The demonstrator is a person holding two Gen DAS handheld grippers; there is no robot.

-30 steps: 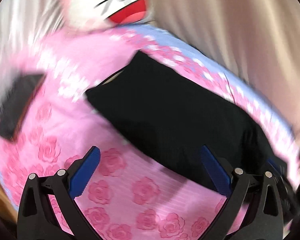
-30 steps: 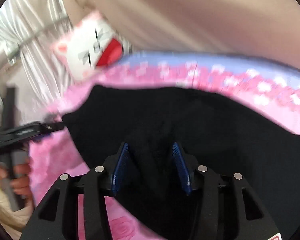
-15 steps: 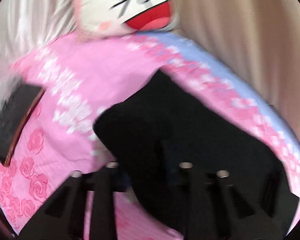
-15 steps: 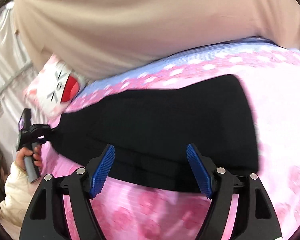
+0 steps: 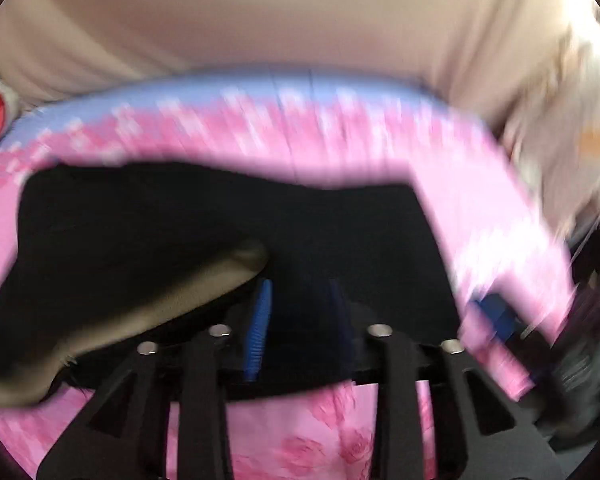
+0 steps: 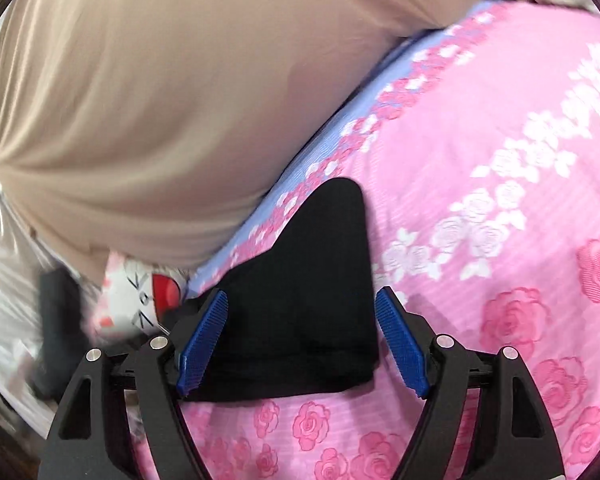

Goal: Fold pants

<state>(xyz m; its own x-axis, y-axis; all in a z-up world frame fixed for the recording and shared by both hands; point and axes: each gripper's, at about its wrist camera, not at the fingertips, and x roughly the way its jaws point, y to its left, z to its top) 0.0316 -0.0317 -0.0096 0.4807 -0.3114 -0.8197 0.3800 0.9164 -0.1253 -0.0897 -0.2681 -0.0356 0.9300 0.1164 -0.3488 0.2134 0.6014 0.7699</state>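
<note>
The black pants [image 5: 180,232] lie on a pink rose-patterned bedspread [image 5: 300,432]. In the blurred left wrist view my left gripper [image 5: 300,320] is narrowed on a fold of the pants and lifts it; a grey-brown inner lining [image 5: 160,300] shows at the left. In the right wrist view my right gripper [image 6: 300,340] is open, its blue pads [image 6: 202,344] on either side of the pants' end [image 6: 312,300] without holding it.
A beige curtain [image 6: 160,100] hangs behind the bed. A white cartoon-face pillow [image 6: 140,304] lies at the bed's far end. The bedspread [image 6: 500,200] has a lilac border [image 6: 340,128]. The other gripper's dark handle [image 6: 56,320] shows at left.
My left gripper closed on the pants and swung with the fabric to the right. My right gripper let go, opened and moved to the pants' end.
</note>
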